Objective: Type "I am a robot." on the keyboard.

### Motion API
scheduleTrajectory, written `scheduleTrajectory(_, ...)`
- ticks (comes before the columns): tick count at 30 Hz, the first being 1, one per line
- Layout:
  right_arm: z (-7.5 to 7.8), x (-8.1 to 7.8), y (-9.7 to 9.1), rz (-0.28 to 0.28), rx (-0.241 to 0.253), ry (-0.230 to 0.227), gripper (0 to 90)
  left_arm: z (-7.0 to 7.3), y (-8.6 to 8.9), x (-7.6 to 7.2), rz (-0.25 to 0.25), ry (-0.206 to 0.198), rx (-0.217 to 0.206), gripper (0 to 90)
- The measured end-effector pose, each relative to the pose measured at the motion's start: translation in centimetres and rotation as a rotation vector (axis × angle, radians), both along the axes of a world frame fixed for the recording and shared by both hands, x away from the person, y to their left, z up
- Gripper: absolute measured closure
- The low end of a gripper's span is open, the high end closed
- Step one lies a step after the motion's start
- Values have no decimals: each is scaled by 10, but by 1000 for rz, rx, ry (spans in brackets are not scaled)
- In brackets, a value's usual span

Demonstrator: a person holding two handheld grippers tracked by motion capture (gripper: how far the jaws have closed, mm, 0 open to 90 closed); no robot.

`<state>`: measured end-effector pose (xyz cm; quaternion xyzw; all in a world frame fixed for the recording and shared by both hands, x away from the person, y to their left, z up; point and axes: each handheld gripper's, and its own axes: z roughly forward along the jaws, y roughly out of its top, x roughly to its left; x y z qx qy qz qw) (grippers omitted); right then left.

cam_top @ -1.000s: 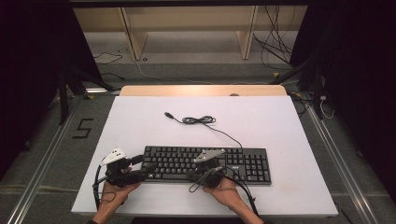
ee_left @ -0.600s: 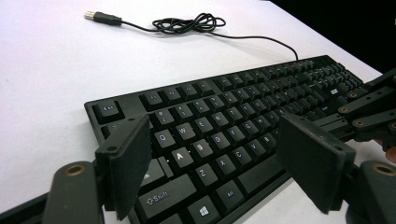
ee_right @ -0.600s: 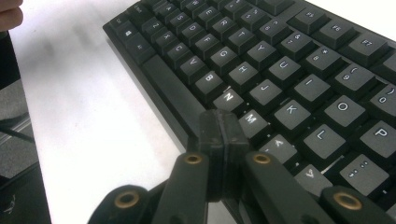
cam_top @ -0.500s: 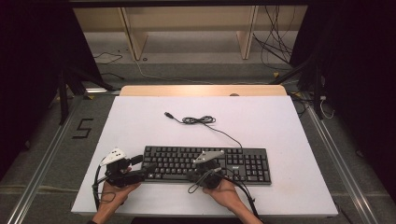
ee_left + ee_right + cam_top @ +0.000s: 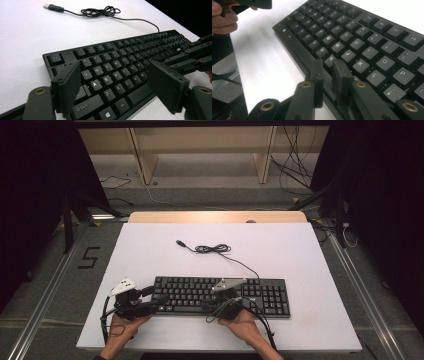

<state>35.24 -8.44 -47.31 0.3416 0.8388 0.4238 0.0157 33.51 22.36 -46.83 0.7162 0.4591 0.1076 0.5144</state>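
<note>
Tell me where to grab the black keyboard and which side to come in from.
Grip the keyboard at its thin near edge, coming in low from the person's side. It lies flat on the white table, so only the edges give the jaws a hold. The left gripper, jaws wide, sits at the left end; the right gripper is at the front edge, jaws just opening.

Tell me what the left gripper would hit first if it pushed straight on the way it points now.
Most likely the keyboard: the left gripper, jaws wide apart, points low across its left end, over the letter keys. Depth is hard to judge, but nothing else lies between them.
</note>
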Motion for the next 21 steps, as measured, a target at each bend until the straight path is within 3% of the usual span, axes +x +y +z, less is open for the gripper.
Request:
scheduleTrajectory(10,7,-1,-8,-13,32,-17,605,-1,-3,5,-11,11,-26,332)
scheduleTrajectory(15,9,0,-13,-30,46,-20,540,-3,-3,7,4,25,-13,444)
scheduleTrajectory(21,11,-2,-15,-22,57,-36,464,-6,-4,14,20,60,42,630)
